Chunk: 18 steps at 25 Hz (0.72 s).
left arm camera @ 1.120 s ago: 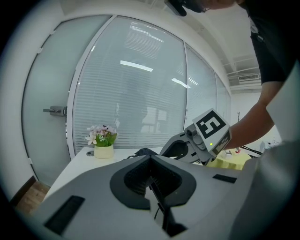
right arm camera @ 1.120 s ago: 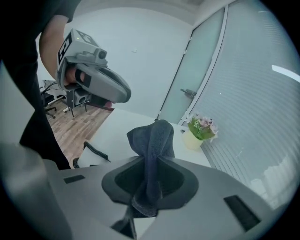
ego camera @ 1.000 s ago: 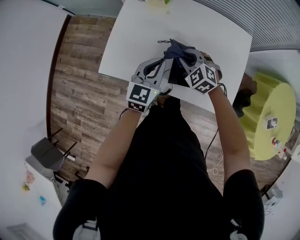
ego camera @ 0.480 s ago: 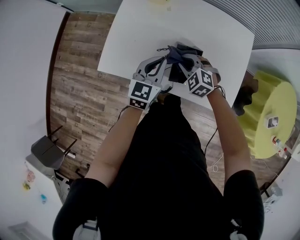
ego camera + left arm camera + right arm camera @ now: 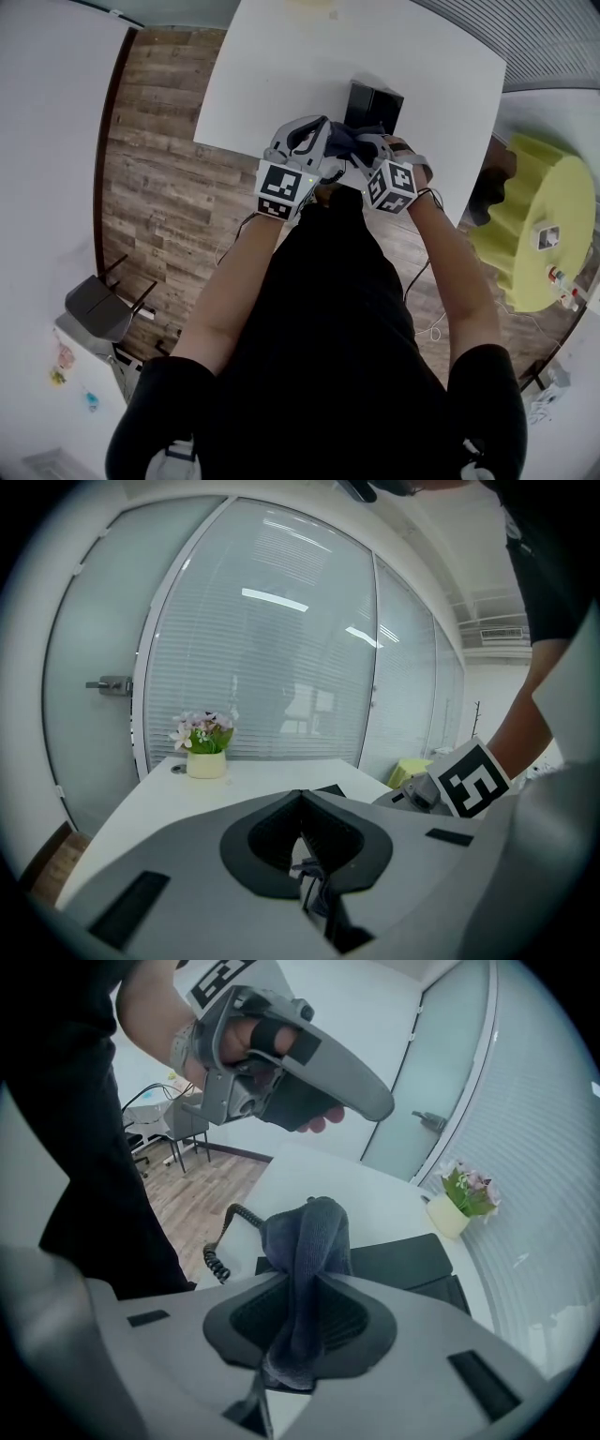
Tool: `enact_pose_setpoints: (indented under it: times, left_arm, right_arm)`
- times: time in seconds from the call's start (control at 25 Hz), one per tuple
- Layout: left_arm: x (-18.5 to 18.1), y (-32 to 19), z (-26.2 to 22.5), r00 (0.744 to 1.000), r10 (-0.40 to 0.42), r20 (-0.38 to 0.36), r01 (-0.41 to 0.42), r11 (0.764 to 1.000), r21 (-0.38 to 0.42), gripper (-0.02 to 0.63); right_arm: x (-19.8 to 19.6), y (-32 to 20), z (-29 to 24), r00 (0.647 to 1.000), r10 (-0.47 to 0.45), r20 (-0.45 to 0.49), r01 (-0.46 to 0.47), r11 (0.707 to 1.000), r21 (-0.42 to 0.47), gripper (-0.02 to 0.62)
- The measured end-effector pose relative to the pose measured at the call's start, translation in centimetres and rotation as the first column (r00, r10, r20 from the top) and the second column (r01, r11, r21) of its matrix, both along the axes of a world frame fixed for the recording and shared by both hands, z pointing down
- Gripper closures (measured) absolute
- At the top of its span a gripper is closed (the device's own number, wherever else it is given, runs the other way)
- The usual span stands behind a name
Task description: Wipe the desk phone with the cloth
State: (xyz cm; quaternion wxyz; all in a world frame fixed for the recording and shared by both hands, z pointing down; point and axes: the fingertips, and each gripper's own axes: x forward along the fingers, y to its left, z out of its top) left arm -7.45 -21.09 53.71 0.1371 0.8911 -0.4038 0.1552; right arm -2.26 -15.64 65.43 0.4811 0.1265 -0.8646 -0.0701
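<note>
The black desk phone (image 5: 373,101) stands on the white table (image 5: 272,75); in the right gripper view the phone (image 5: 405,1258) lies just beyond my jaws. My right gripper (image 5: 364,147) is shut on the dark blue cloth (image 5: 313,1237), which stands bunched up between the jaws, close to the phone's near side. The cloth (image 5: 344,142) shows between both grippers. My left gripper (image 5: 382,1107) hangs above the table to the left, shut, with nothing clearly in it. The phone's coiled cord (image 5: 217,1247) trails toward the table's near edge.
A small flower pot (image 5: 457,1206) sits at the table's far end, before a blinds-covered glass wall. Wooden floor lies left of the table. A yellow round table (image 5: 539,234) is at the right and a grey chair (image 5: 94,309) at the left.
Both grippers have drawn back toward the table's near edge. The cloth has come off the phone with the right gripper, so the phone's top now shows.
</note>
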Motion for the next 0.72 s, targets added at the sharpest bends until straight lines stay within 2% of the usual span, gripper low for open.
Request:
enact_pose_setpoints:
  times: [0.2, 0.32, 0.48, 0.6, 0.72]
  left_arm:
    - [-0.1, 0.6, 0.0, 1.000, 0.006, 0.004, -0.006, 1.000, -0.003, 0.601]
    - [-0.2, 1.0, -0.2, 1.000, 0.012, 0.003, -0.012, 1.000, -0.003, 0.601]
    - [-0.3, 1.6, -2.0, 1.000, 0.021, -0.015, -0.021, 0.999, 0.025, 0.601]
    - [-0.4, 2.3, -3.8, 0.999, 0.035, -0.014, -0.035, 0.998, 0.057, 0.601]
    - [-0.2, 2.8, -6.3, 0.998, 0.056, -0.033, -0.052, 0.992, 0.111, 0.601]
  right_arm:
    - [-0.1, 2.7, 1.4, 1.000, -0.023, -0.013, 0.022, 0.999, -0.039, 0.508]
    - [-0.2, 3.6, 1.5, 1.000, -0.003, 0.012, 0.004, 0.998, -0.063, 0.508]
    - [0.1, 3.3, -1.4, 0.987, 0.112, 0.113, -0.103, 0.992, -0.079, 0.508]
    - [0.7, 2.9, -5.0, 0.951, 0.220, 0.215, -0.207, 0.975, -0.083, 0.508]
    - [1.6, 2.6, -9.3, 0.907, 0.290, 0.305, -0.286, 0.956, -0.060, 0.508]
